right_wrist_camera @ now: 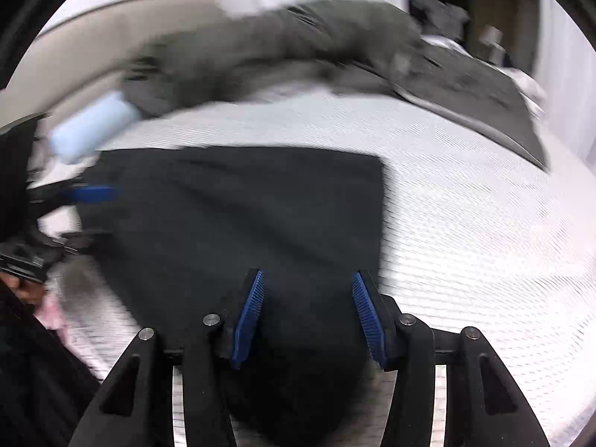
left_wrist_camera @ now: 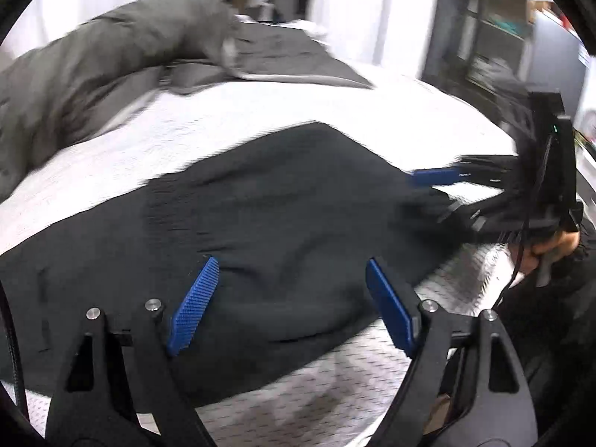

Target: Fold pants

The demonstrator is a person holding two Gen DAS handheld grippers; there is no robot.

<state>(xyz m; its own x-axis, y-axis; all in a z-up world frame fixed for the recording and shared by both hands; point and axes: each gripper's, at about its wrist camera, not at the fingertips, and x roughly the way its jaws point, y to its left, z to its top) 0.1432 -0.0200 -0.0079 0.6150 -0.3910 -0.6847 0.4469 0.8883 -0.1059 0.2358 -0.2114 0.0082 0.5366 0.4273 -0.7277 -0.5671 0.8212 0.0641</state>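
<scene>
The black pants (right_wrist_camera: pixel 238 223) are lying flat on the white textured mattress cover (right_wrist_camera: pixel 465 223), folded into a roughly rectangular panel whose far right corner is showing square in the right wrist view. The near end is bulging in a rounded fold close to the near edge of the bed.

Left gripper (left_wrist_camera: pixel 294 305): jaws standing wide, blue ribbed pads (left_wrist_camera: pixel 193 305) apart, hovering over the near fold of the pants; nothing is being pinched between them. Right gripper (right_wrist_camera: pixel 307 316): jaws parted about halfway, pads either side of the dark cloth near the pants' right edge; the cloth is showing between them, but the pads are not pressing on it. Both views are motion-blurred.

In the left wrist view the right gripper (left_wrist_camera: pixel 439 186) is appearing at the right side of the bed with a hand (left_wrist_camera: pixel 551 249) on its handle; whether its tips are touching the cloth there cannot be told.

Surroundings: a grey duvet (left_wrist_camera: pixel 93 74) is lying heaped along the far side of the bed, well apart from the pants, with a flatter dark grey spread (left_wrist_camera: pixel 290 56) beyond it. A pale blue object (right_wrist_camera: pixel 93 126), blurred, is sitting just beyond the pants' far left corner. White curtains (left_wrist_camera: pixel 357 7) are hanging behind the bed; dark shelving (left_wrist_camera: pixel 495 26) is standing to the right. A beige headboard (right_wrist_camera: pixel 74 48) is curving along the bed's left end.
</scene>
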